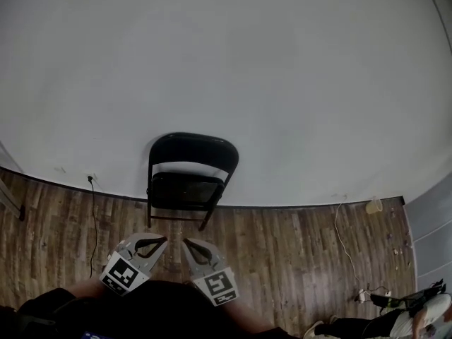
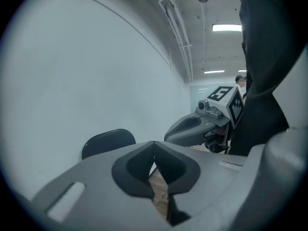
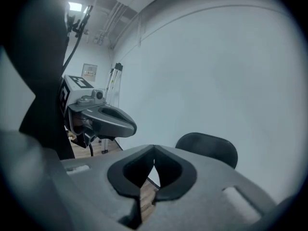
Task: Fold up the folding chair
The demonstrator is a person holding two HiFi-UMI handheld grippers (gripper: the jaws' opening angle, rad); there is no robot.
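White wall point(image 1: 226, 62) rises over a brown wood-plank floor point(image 1: 296, 253) ahead of me. The black metal folding chair point(image 1: 189, 179) stands against that wall, well apart from both my grippers. My left gripper point(image 1: 161, 241) has its grey jaws pressed together on nothing. My right gripper point(image 1: 188, 245) is likewise closed and empty. Their tips sit near each other, angled inward, low in front of me.

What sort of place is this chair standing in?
Probably a bare indoor workroom or studio rather than a home: a large plain white wall, a wood plank floor with loose cables, one black folding chair, and strip lights with exposed conduit overhead.
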